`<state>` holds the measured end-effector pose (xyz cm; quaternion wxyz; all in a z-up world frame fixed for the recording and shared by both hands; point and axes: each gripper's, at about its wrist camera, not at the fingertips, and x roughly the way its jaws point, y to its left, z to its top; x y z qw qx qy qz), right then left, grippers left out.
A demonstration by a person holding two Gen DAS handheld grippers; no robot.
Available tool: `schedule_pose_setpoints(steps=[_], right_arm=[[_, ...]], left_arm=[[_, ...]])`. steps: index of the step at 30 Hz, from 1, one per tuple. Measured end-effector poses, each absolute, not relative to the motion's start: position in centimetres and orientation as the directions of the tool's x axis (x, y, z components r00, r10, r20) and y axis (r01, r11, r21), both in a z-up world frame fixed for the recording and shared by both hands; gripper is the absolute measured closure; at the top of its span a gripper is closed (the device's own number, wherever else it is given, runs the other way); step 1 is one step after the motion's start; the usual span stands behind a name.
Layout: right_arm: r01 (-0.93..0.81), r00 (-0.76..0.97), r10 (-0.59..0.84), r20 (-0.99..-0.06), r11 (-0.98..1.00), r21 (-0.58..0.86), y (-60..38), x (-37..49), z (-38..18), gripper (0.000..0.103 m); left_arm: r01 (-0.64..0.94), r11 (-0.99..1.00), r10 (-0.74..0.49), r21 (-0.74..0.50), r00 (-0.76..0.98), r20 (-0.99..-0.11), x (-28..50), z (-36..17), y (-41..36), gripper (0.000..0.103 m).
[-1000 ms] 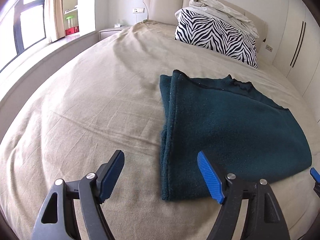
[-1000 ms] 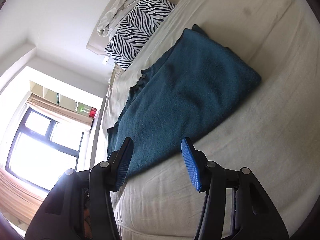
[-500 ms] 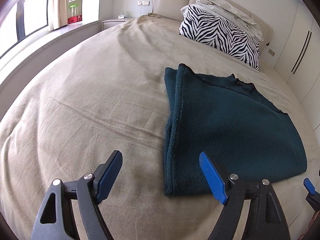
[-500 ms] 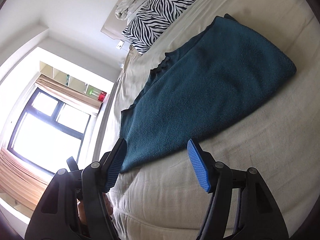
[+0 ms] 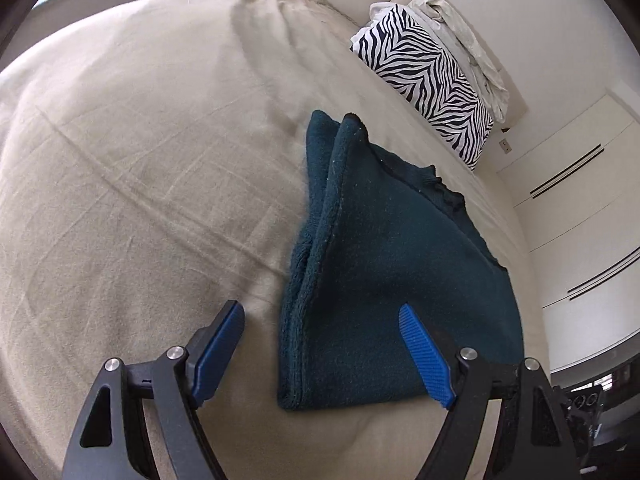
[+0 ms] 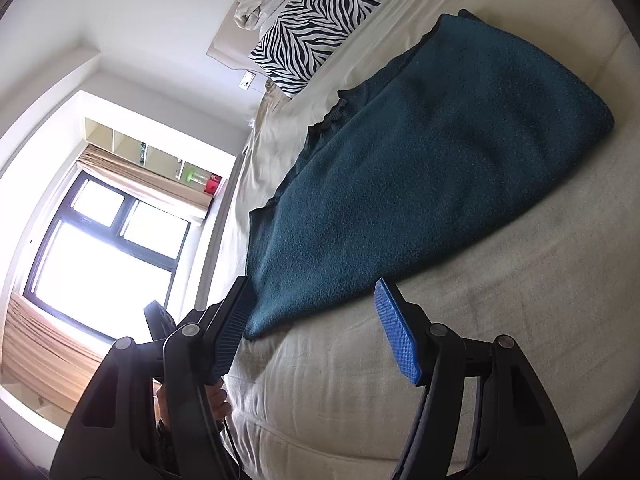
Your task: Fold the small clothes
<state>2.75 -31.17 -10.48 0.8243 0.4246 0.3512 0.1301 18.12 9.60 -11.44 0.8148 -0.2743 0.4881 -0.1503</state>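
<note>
A dark teal folded garment (image 5: 400, 240) lies flat on the beige bed (image 5: 140, 160). My left gripper (image 5: 320, 308) hovers over its near left corner. The blue pads stand wide apart on either side of the folded edge and do not press on it. In the right wrist view the same garment (image 6: 440, 140) stretches away across the bed (image 6: 480, 320). My right gripper (image 6: 314, 284) is open at the garment's near pointed corner. That corner lies between the pads, and the left pad is close beside the cloth edge.
A zebra-striped pillow (image 5: 432, 80) with a crumpled pale cloth (image 5: 460, 28) on top leans on the headboard. White wardrobe doors (image 5: 580, 200) stand to the right of the bed. A bright window (image 6: 100, 260) lies beyond the bed's edge. A hand (image 6: 216, 400) shows below the right gripper.
The left gripper has tipped downward, rolled and come closer to the garment's near corner. The right gripper's jaws have widened and it has shifted toward its corner of the garment.
</note>
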Motion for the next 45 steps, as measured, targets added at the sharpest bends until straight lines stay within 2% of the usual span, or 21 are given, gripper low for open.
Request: schedule_pose_setpoints(steps=[10,12,18,20,23,27,30,34,36,37,38,41,45], right_arm=[[0.052,0.694,0.559,-0.454,0.590,0.806,-30.3,4.8,-10.7,0.041],[0.043,0.690,0.568,-0.449,0.587,0.808,-30.0,5.3,-10.5,0.041],[0.021,0.660,0.600,-0.452,0.586,0.810,-28.1,7.6,-10.3,0.041],[0.011,0.644,0.609,-0.463,0.597,0.802,-27.3,8.6,-10.2,0.041],[0.001,0.614,0.627,-0.479,0.607,0.795,-26.0,10.4,-10.2,0.041],[-0.024,0.554,0.666,-0.500,0.613,0.790,-23.3,14.0,-10.1,0.041],[-0.053,0.498,0.691,-0.524,0.627,0.777,-20.7,17.1,-9.9,0.041],[-0.077,0.443,0.718,-0.537,0.627,0.775,-17.6,21.0,-9.8,0.041],[-0.088,0.419,0.739,-0.528,0.612,0.786,-16.4,22.8,-10.1,0.041],[-0.083,0.409,0.742,-0.532,0.611,0.788,-15.9,23.7,-10.4,0.041],[-0.070,0.398,0.740,-0.542,0.614,0.786,-15.6,24.7,-11.0,0.041],[0.007,0.353,0.717,-0.601,0.640,0.768,-15.0,26.9,-13.8,0.042],[-0.018,0.368,0.722,-0.586,0.636,0.772,-14.6,26.8,-14.8,0.042]], left_arm=[[-0.023,0.727,-0.636,-0.686,0.355,-0.686,22.4,-12.6,9.4,0.024],[-0.020,0.693,-0.675,-0.721,0.332,-0.658,22.9,-13.0,8.9,0.027],[-0.060,0.620,-0.733,-0.783,0.312,-0.604,23.3,-14.1,9.5,0.047],[-0.065,0.608,-0.744,-0.791,0.300,-0.597,23.3,-14.4,9.8,0.059],[-0.060,0.623,-0.739,-0.780,0.279,-0.613,23.3,-14.6,10.0,0.071],[-0.059,0.617,-0.746,-0.785,0.274,-0.607,23.0,-14.7,10.3,0.071],[-0.074,0.575,-0.773,-0.814,0.277,-0.571,23.1,-14.9,10.8,0.064],[-0.055,0.584,-0.772,-0.810,0.271,-0.575,23.1,-14.6,10.4,0.063],[-0.042,0.589,-0.771,-0.807,0.269,-0.577,23.2,-14.5,10.3,0.068],[-0.040,0.594,-0.768,-0.803,0.266,-0.582,23.2,-14.6,10.2,0.085],[-0.044,0.595,-0.769,-0.803,0.262,-0.584,23.3,-14.9,10.2,0.090],[-0.055,0.567,-0.784,-0.822,0.272,-0.559,23.2,-15.3,10.8,0.091],[-0.063,0.551,-0.787,-0.832,0.292,-0.543,23.0,-15.0,11.1,0.092]])
